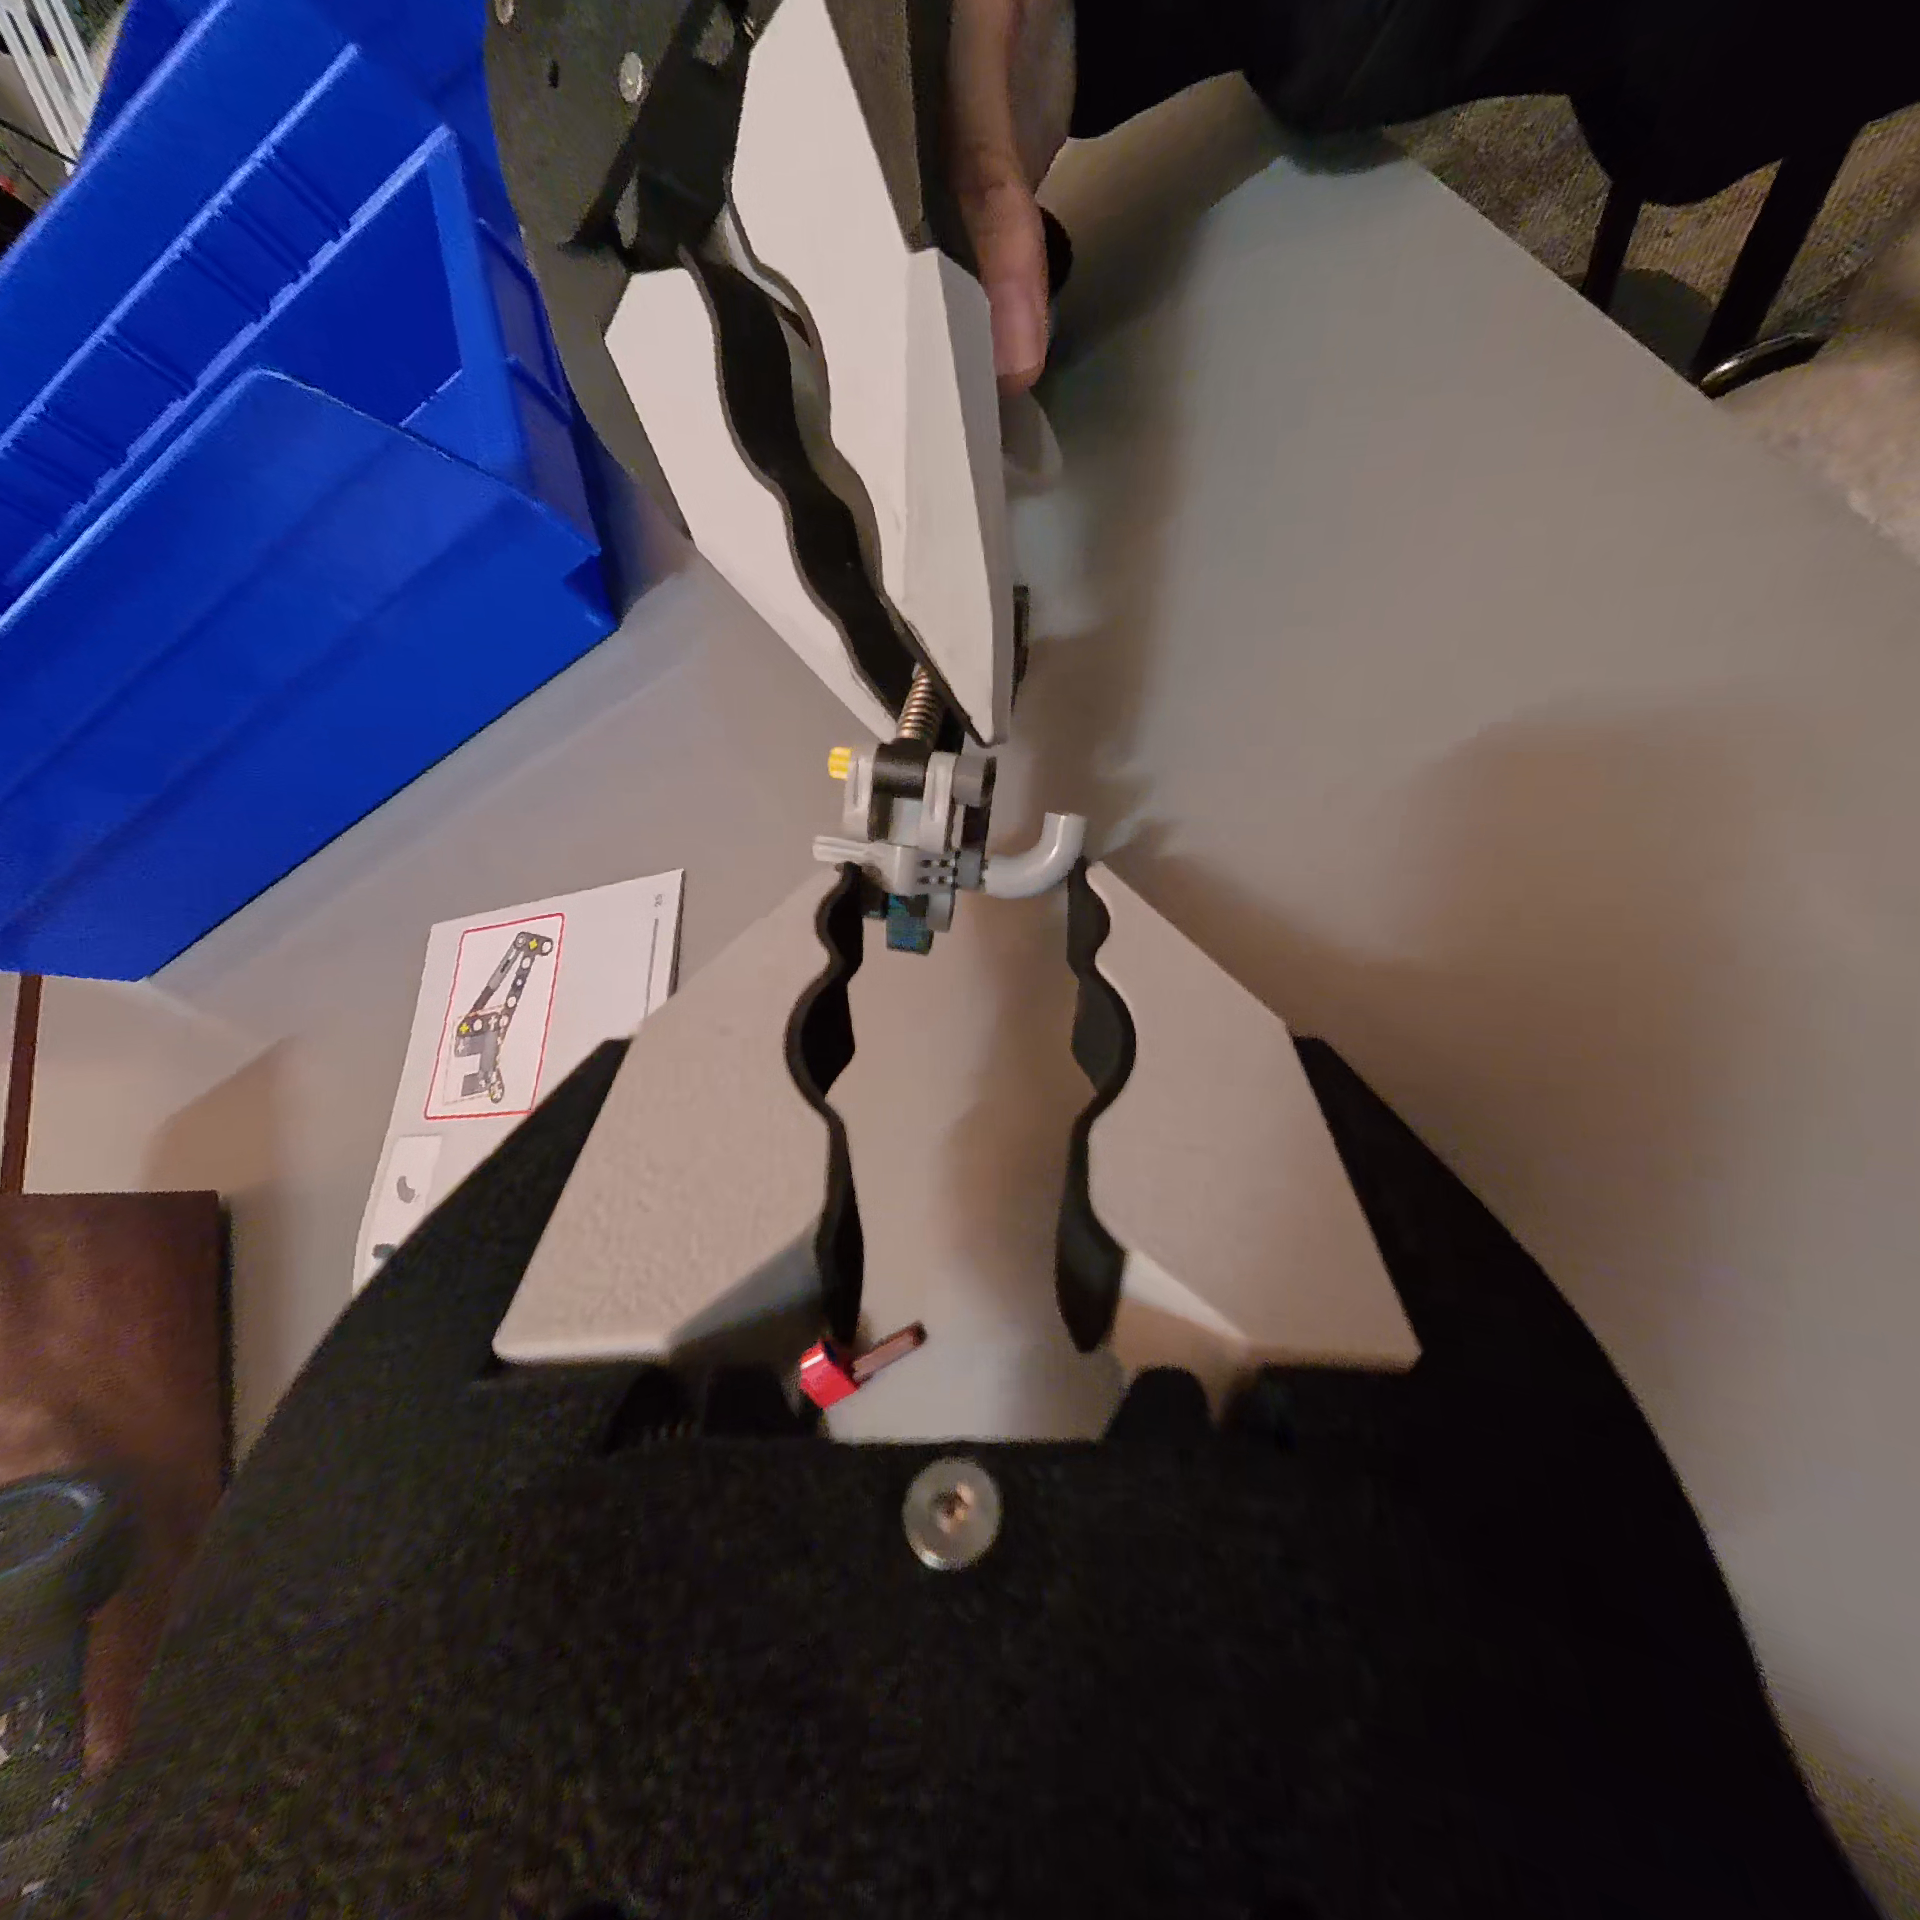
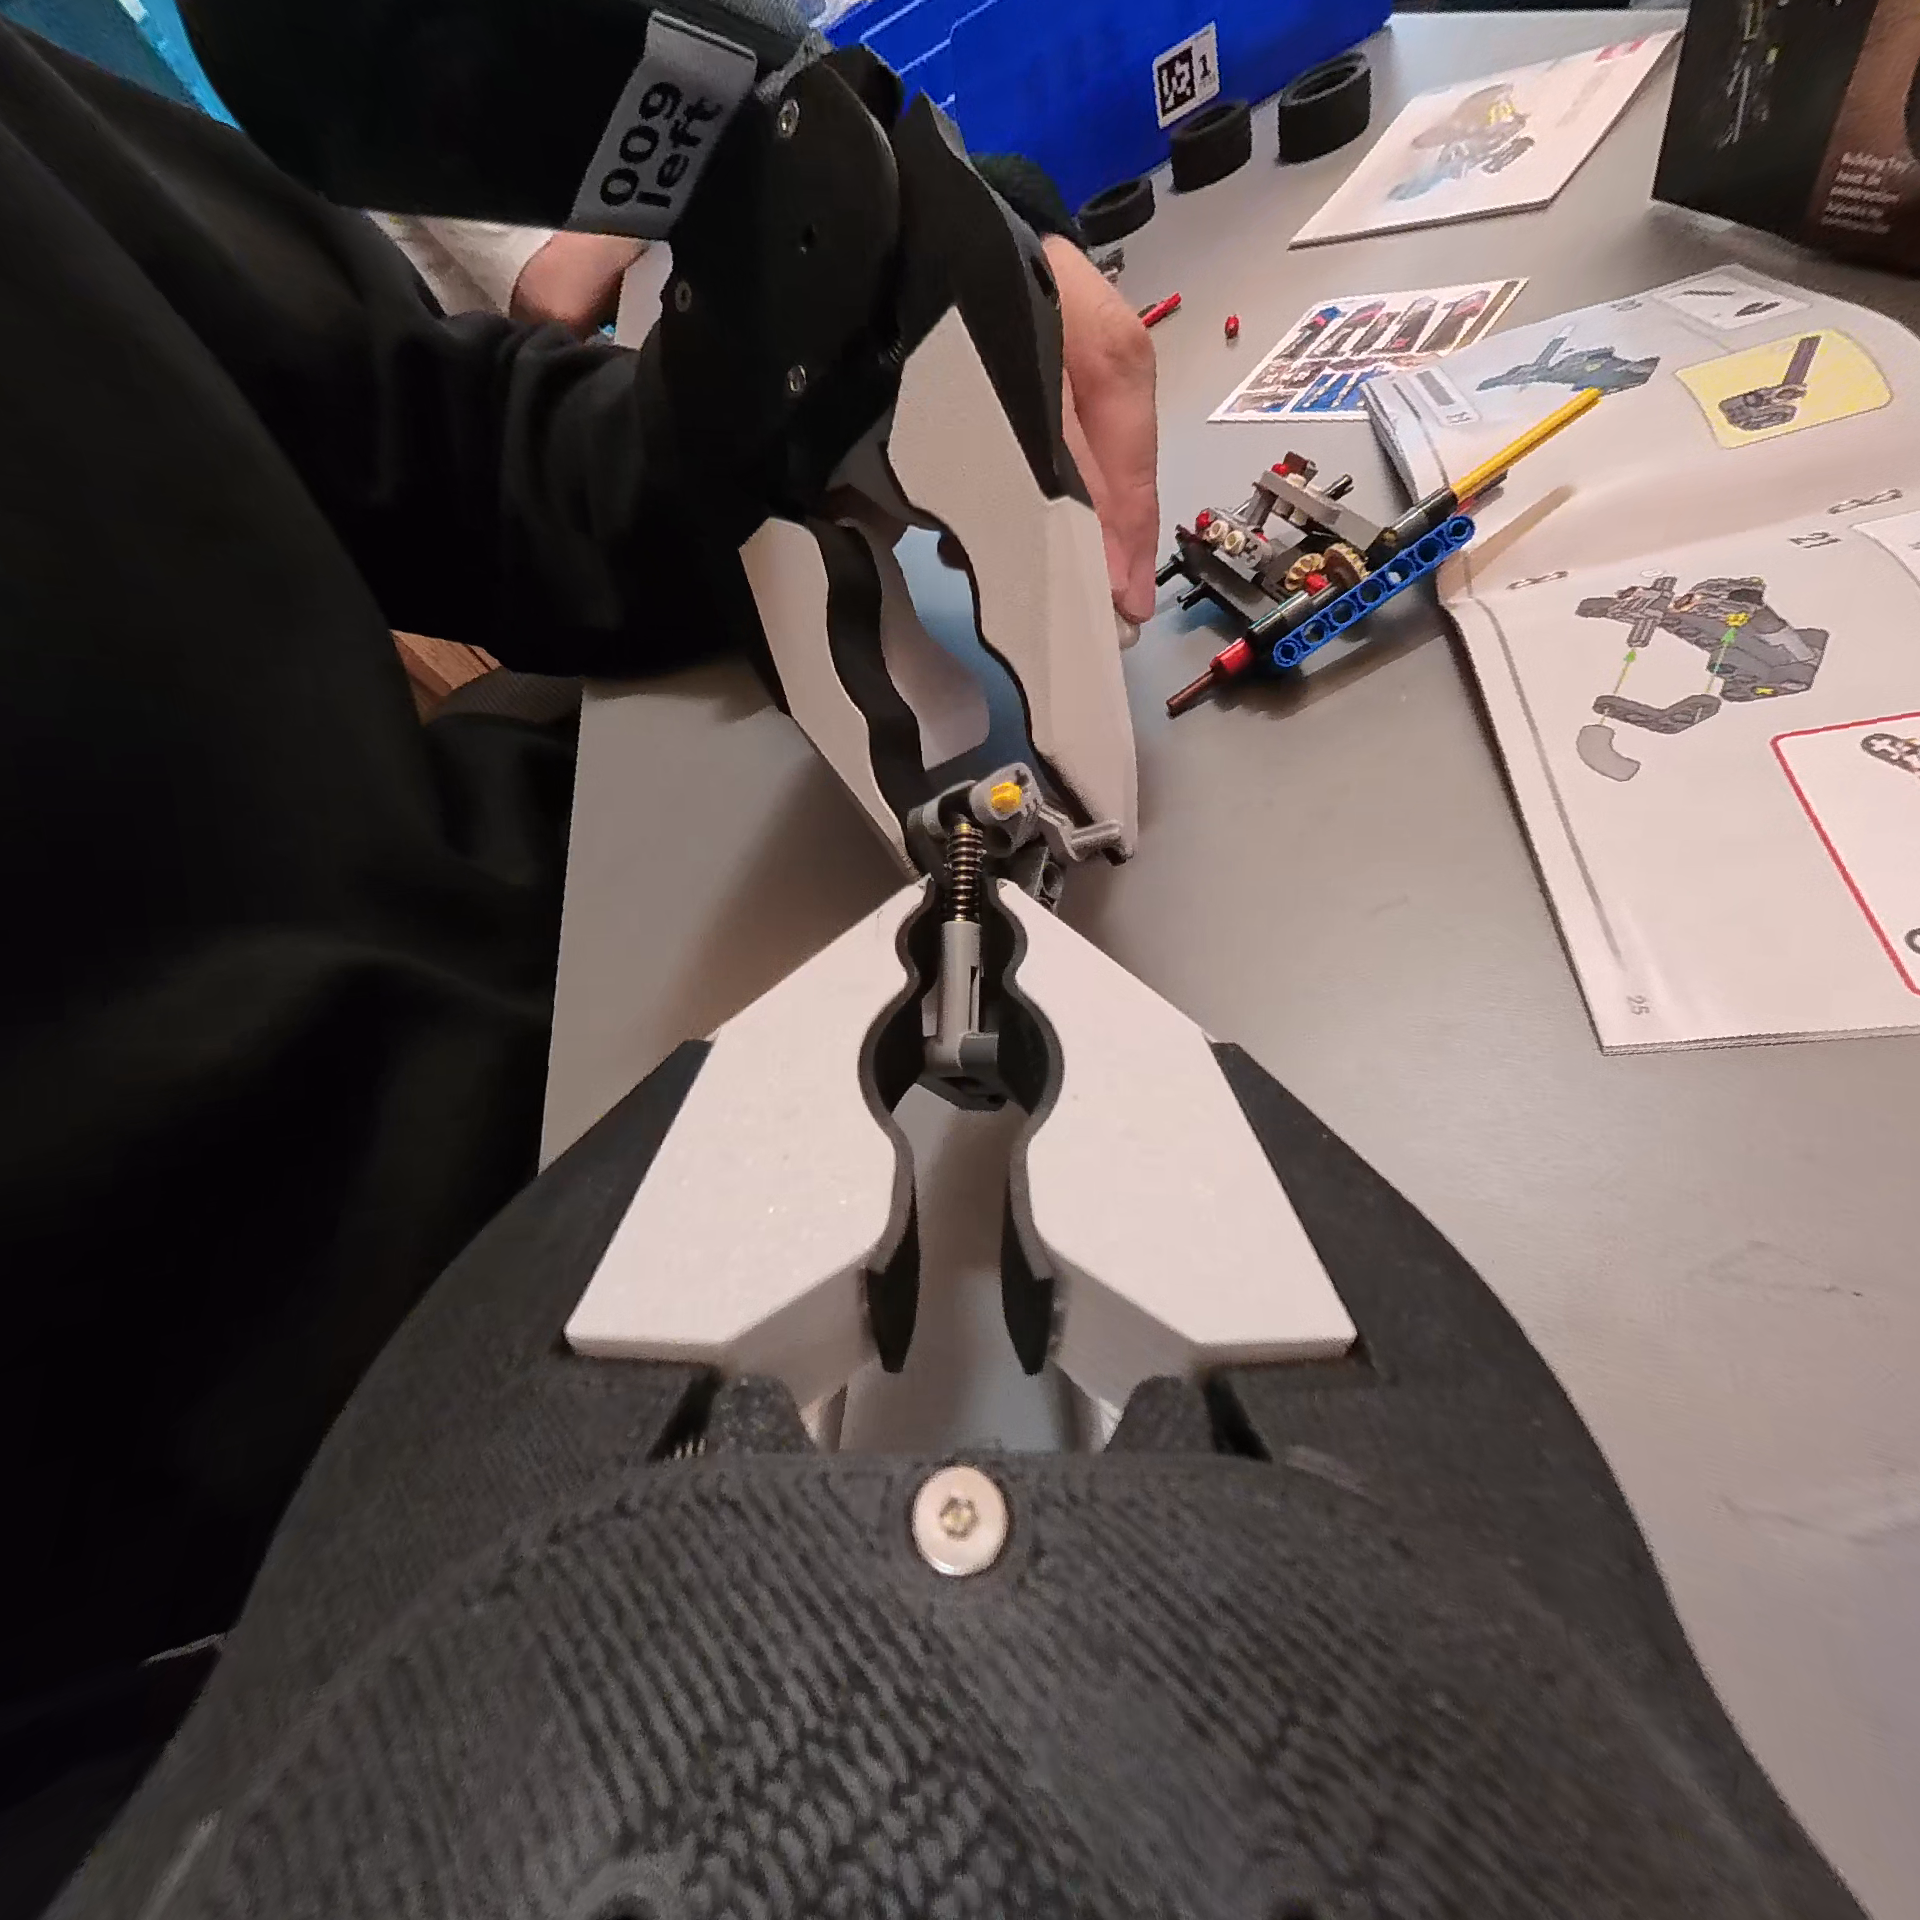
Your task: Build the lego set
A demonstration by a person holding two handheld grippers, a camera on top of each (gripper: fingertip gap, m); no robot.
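The small grey-and-black lego assembly (image 2: 982,883), with a coil spring and a yellow pin, is held above the grey surface (image 2: 1351,1143) between the two tools. In the right wrist view the right hand-held gripper (image 2: 961,904) has its jaws drawn close around the assembly's grey shock-absorber shaft, gripping it; the spring end points toward 12 o'clock. The left hand-held gripper (image 2: 1060,831) reaches in from 11 o'clock, its tips at the assembly's far end. In the left wrist view the left hand-held gripper (image 1: 961,883) shows its jaws parted, the left tip against the assembly (image 1: 914,831) and the right tip just beside a curved grey piece (image 1: 1034,857) at 3 o'clock of it; whether it actually grips cannot be told. The right hand-held gripper (image 1: 961,717) comes down from 12 o'clock. A red piece (image 1: 826,1387) lies on the surface near the jaw base. Blue bins (image 1: 260,571) stand at 10 o'clock and an instruction page (image 1: 540,1018) at 8 o'clock. In the right wrist view a larger partial build (image 2: 1320,561) with a blue beam lies at 2 o'clock, beside an open instruction booklet (image 2: 1714,675), with black tyres (image 2: 1320,104) at 1 o'clock.
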